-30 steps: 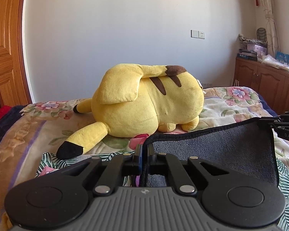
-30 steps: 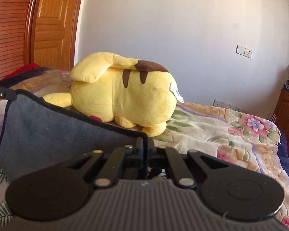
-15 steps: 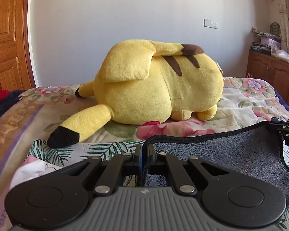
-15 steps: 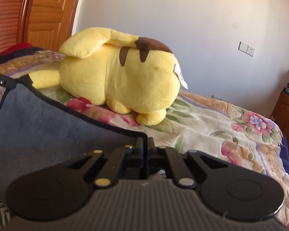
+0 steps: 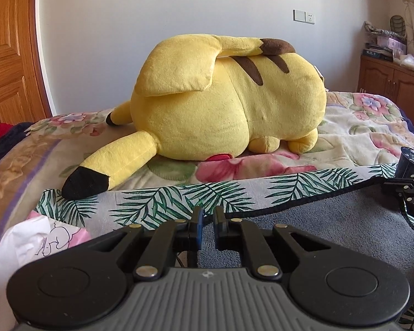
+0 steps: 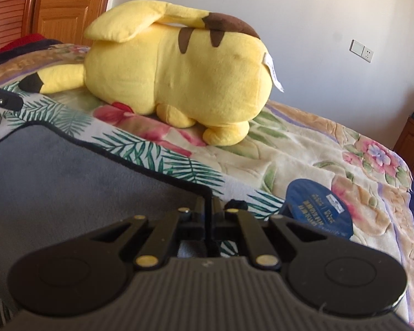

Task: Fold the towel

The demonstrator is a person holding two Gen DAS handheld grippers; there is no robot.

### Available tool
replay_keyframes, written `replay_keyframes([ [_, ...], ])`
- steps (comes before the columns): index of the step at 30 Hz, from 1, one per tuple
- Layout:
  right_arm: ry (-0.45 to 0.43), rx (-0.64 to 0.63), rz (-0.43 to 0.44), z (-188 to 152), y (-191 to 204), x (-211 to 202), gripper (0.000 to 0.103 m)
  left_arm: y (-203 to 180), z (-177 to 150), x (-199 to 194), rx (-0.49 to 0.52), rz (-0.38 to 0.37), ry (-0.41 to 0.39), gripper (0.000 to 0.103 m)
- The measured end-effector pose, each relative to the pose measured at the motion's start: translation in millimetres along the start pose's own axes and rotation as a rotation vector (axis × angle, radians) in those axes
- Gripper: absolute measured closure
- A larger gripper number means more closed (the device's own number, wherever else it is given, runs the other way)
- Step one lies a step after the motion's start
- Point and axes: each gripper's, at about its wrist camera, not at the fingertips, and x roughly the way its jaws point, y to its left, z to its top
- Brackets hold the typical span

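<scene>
The towel has a palm-leaf print side (image 5: 179,201) and a grey back with black trim (image 5: 331,229). It lies on the bed, its grey half folded forward over the print side. My left gripper (image 5: 207,215) has its jaws slightly parted, with no cloth between them. My right gripper (image 6: 209,207) is shut on the towel's black-trimmed corner (image 6: 207,193), low over the towel. The grey back also shows in the right wrist view (image 6: 69,179). Each gripper shows at the edge of the other's view.
A big yellow plush toy (image 5: 223,99) lies on the floral bedspread (image 5: 358,127) just beyond the towel. A round dark blue label (image 6: 317,207) lies right of my right gripper. White cloth (image 5: 33,237) lies at the left. A wooden cabinet (image 5: 394,88) stands at the far right.
Both grippers moved forward and down, laying the lifted grey half onto the towel. The left gripper's jaws parted and let go of the corner. The right gripper stays shut on its corner.
</scene>
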Motion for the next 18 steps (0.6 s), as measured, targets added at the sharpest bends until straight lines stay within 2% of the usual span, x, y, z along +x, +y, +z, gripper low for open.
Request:
replay_keyframes([
  [1, 0.0, 0.001, 0.0, 0, 0, 0, 0.098, 0, 0, -1, -0.003, -0.002, -0.002, 0.103],
  [2, 0.001, 0.003, 0.001, 0, 1, -1, 0.092, 1, 0, -2, -0.009, -0.004, -0.002, 0.103],
  [3, 0.005, 0.007, 0.002, 1, 0, -1, 0.074, 1, 0, -3, -0.013, -0.007, 0.0, 0.1],
  [4, 0.008, 0.012, 0.002, 0, 0, -1, 0.048, 1, 0, -5, -0.015, -0.009, -0.002, 0.087],
  [5, 0.003, 0.023, 0.007, 0, 0, -4, 0.039, 1, -1, -7, -0.016, -0.007, -0.006, 0.08],
  [6, -0.009, 0.035, 0.017, 0, -1, -7, 0.035, 0, -1, -10, -0.017, -0.003, -0.012, 0.069],
  [8, -0.013, 0.055, 0.026, 0, -2, -12, 0.035, -1, -2, -16, -0.021, -0.003, -0.018, 0.062],
  [10, -0.015, 0.073, 0.03, 1, -2, -19, 0.034, -1, -2, -20, -0.033, -0.011, -0.003, 0.046],
  [13, -0.023, 0.101, 0.044, 4, -1, -31, 0.031, -3, 0, -34, -0.046, -0.02, -0.012, 0.038],
  [16, -0.031, 0.139, 0.058, 7, -2, -45, 0.019, -5, 4, -51, -0.055, -0.029, -0.03, 0.027],
  [18, -0.037, 0.151, 0.06, 8, -2, -54, 0.016, -6, 8, -62, -0.058, -0.033, -0.041, 0.023],
])
